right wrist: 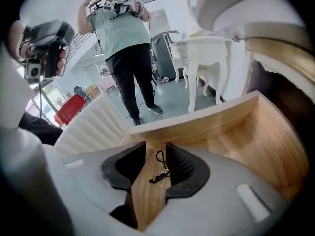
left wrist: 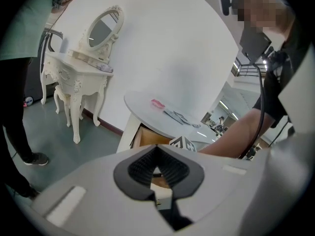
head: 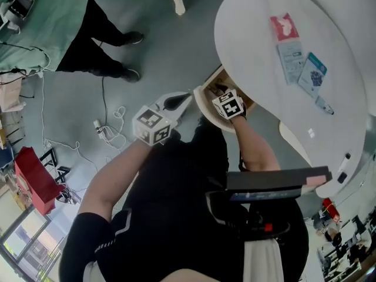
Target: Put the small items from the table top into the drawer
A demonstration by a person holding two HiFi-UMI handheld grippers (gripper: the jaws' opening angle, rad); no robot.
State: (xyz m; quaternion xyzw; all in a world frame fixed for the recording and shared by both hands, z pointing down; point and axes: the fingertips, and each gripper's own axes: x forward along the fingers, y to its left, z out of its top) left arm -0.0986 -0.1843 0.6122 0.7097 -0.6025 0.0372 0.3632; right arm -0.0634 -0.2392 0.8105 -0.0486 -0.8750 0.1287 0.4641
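Right hand-held gripper (right wrist: pixel 155 149) hangs over the open drawer (right wrist: pixel 236 141), jaws apart, thin black cord (right wrist: pixel 164 172) lying below; left hand-held gripper (left wrist: pixel 156 149) has its jaws together.

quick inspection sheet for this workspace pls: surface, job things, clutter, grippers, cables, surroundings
surface: white oval table, with the drawer under it pulled open
job's things: red packet, grey packet, blue packet and pen-like item on the table top; black cord lying on the drawer floor
clutter: nothing seen
grippers: left gripper jaws together, nothing between; right gripper over the drawer, jaws apart, cord seen between them but not pinched
cables: loose cable on the floor
surroundings: white dressing table, standing person, red bag
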